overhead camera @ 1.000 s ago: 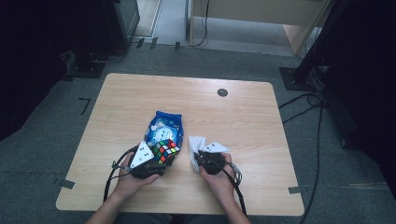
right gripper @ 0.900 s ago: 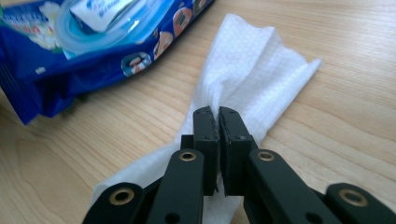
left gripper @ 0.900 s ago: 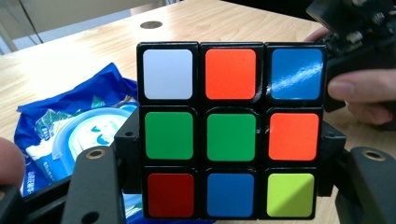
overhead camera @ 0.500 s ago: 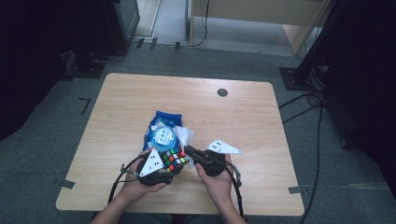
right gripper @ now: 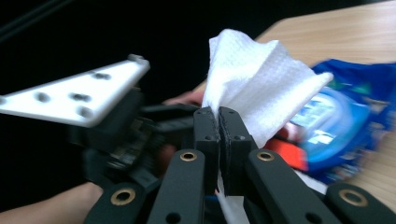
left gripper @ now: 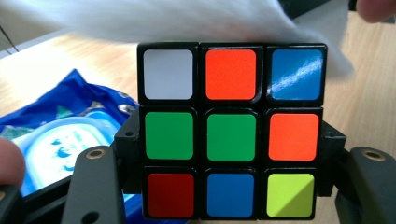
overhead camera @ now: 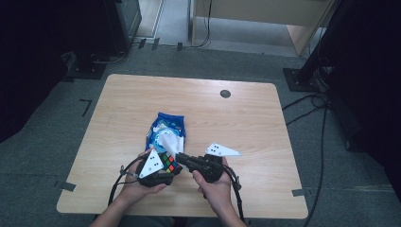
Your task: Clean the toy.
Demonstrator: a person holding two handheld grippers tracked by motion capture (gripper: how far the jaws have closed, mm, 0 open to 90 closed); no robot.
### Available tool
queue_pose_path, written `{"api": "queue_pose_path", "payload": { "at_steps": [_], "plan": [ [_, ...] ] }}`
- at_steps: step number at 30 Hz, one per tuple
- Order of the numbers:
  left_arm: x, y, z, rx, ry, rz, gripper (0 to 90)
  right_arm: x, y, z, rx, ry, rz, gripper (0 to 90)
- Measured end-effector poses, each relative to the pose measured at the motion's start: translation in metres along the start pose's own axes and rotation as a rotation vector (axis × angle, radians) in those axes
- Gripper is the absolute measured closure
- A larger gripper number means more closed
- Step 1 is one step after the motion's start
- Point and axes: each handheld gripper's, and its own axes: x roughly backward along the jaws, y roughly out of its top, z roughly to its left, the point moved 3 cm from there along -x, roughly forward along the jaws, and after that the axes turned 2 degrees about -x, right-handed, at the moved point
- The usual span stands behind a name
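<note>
White wipe (right gripper: 261, 88) pinched in my right gripper (right gripper: 218, 122), jaws clamped on it, ready to rub | left gripper (left gripper: 231, 186) clenches cube (left gripper: 231, 130) steady, lower centre high view | pack (overhead camera: 166, 130) just behind, handy

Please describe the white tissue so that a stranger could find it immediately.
Look at the near middle of the wooden table, just before the blue packet. The tissue is pinched in the right claw, beside the colour cube. It is the only soft, plain white thing there.
</note>
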Motion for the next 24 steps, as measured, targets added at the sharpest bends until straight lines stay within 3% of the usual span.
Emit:
{"api": "queue_pose_path", "payload": {
  "at_steps": [5, 7, 10, 16, 20, 22, 24],
  "plan": [
    [0.007, 0.003, 0.006, 0.026, -0.013, -0.037, 33.9, 0.01, -0.002, -0.027, -0.074, -0.101, -0.005, 87.9],
    [0.006, 0.005, 0.002, 0.017, -0.02, -0.041, 33.9, 0.009, -0.003, -0.029, -0.082, -0.106, -0.006, 87.7],
    [0.001, 0.004, -0.004, -0.011, -0.018, -0.018, 33.9, 0.007, -0.002, -0.022, -0.049, -0.12, -0.025, 87.4],
    [-0.002, 0.002, -0.005, -0.01, -0.001, 0.004, 33.9, 0.002, 0.0, 0.004, 0.007, 0.005, -0.013, 87.2],
    [0.003, 0.003, 0.004, 0.029, 0.015, -0.018, 33.9, 0.003, 0.003, 0.013, 0.019, 0.068, 0.007, 87.1],
    [0.007, 0.004, 0.01, 0.054, 0.02, -0.037, 33.9, 0.005, 0.003, 0.01, 0.023, 0.066, 0.019, 87.1],
    [0.011, 0.004, 0.015, 0.071, 0.022, -0.052, 33.8, 0.007, 0.003, 0.001, 0.02, 0.027, 0.029, 87.0]
  ]
}}
